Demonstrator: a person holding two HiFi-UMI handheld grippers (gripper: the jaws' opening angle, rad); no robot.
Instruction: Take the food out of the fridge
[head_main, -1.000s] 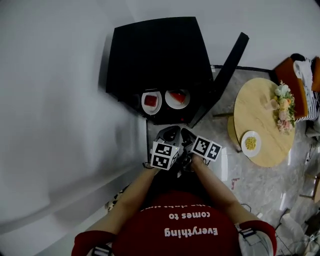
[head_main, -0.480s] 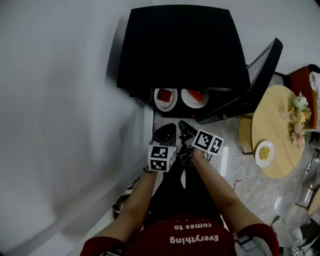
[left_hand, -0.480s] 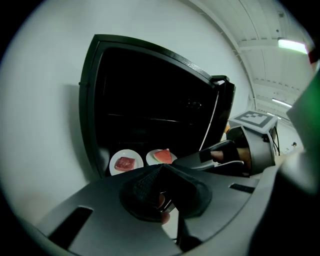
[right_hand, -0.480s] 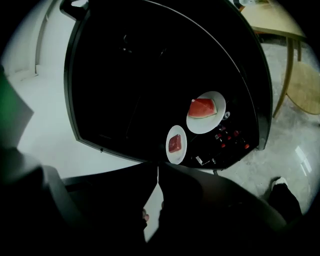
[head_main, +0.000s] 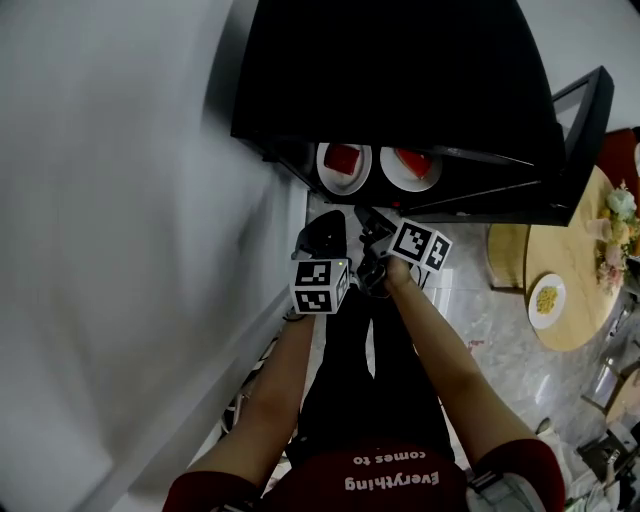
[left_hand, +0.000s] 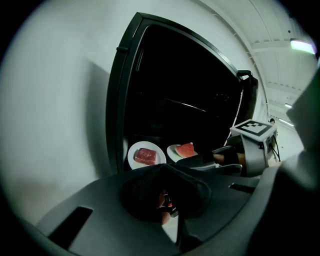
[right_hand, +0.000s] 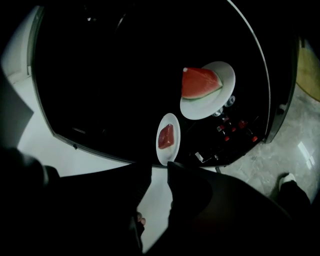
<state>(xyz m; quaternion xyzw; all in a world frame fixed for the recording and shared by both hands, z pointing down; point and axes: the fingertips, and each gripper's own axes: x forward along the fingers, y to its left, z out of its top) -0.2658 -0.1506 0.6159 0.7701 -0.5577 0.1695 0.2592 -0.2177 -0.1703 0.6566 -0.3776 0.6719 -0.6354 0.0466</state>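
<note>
Meat plate (right_hand: 167, 136) is seen straight ahead of the right gripper (right_hand: 157, 171), whose empty jaws have just been parting; left gripper (left_hand: 162, 169) is closed, empty.

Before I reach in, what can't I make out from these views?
Fridge interior above the two plates: too dark, both gripper views.
Red-capped items by the watermelon plate: small, dim, right gripper view.
Plates' far edges: covered by fridge top, head view.
Yellow food on round table: too small, head view.
</note>
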